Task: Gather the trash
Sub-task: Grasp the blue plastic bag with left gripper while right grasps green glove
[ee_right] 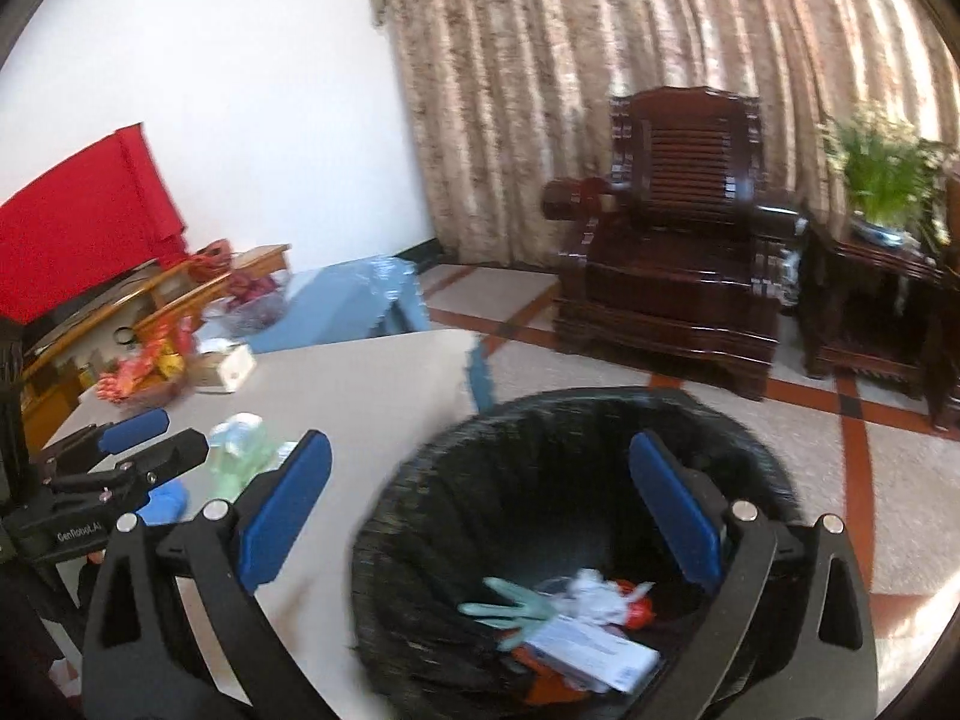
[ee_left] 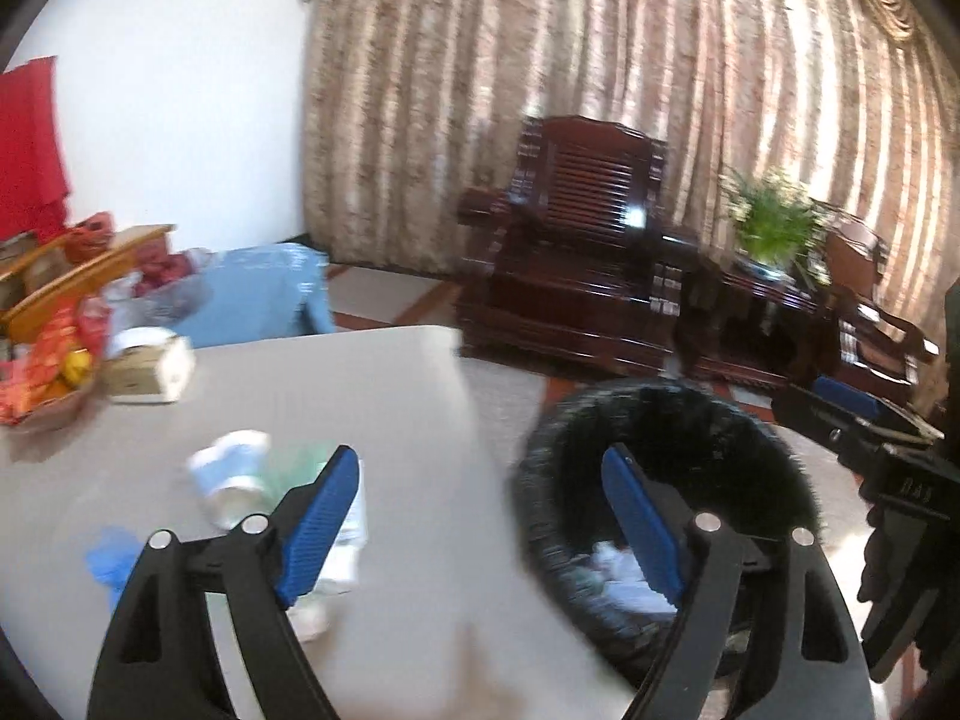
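Nearest the right wrist camera, the right gripper (ee_right: 480, 516) is hanging with its blue pads spread wide and nothing between them, poised over the black-lined trash bin (ee_right: 420, 480) that is standing on the floor just beside the surface (ee_right: 372, 372). Inside the bin, a pale green glove (ee_right: 510, 600), a white printed box (ee_right: 594, 654), some crumpled white wrapping (ee_right: 591, 591) and something red-orange (ee_right: 637, 612) are already lying at the bottom, so part of the collecting looks done. The box is lying flat with its long axis running from the lower right toward the upper left of the view; the glove's fingers are pointing left.

The left gripper (ee_left: 480, 525) is likewise standing open and empty, straddling the surface's edge, one pad over the tabletop and the other over the bin's mouth.

What is left is sitting on the surface near the left gripper: a blue-and-white paper cup (ee_left: 231, 474) on its side, its long axis roughly slanting from upper left to lower right though blur makes the opening's direction hard to tell; a pale green crumpled bag (ee_left: 294, 459) touching it; a blue scrap (ee_left: 111, 558) at the near left; and a white wad (ee_left: 312, 618) below the left pad. By my judgement the job is around halfway, with these pieces still to be picked up.

Farther along the surface, a tissue box (ee_left: 150, 369) and a basket of red-wrapped snacks (ee_left: 48, 378) are resting, which probably are not trash. Beyond, a dark wooden armchair (ee_left: 576, 240) and a potted plant (ee_left: 774, 222) are standing before the curtains (ee_left: 540, 60).
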`<state>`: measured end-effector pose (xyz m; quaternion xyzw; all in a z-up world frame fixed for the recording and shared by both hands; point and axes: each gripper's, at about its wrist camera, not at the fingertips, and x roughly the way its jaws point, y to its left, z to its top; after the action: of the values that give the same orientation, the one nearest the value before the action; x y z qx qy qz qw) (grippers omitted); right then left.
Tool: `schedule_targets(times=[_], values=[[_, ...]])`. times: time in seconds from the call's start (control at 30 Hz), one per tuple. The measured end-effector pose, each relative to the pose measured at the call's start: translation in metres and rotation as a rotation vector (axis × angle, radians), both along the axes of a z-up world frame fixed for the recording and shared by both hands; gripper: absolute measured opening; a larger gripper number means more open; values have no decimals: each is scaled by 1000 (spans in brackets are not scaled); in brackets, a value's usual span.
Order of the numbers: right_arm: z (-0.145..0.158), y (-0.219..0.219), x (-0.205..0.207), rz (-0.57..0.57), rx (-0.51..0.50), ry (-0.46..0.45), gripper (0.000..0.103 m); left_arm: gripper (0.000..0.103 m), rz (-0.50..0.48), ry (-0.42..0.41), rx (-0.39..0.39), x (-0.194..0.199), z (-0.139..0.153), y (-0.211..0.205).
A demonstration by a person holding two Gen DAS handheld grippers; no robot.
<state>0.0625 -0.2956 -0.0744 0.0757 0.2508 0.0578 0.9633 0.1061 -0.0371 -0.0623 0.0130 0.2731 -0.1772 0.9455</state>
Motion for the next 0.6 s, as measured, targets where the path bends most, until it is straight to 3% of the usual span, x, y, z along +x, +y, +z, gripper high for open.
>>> schedule_targets(times=[0.33,0.6], values=[[-8,112,33,205,-1,25,97,82,273,0,78,-19,-21,112],[-38,181,59,290,-38,78,97,82,394,56,101,-20,-51,172]])
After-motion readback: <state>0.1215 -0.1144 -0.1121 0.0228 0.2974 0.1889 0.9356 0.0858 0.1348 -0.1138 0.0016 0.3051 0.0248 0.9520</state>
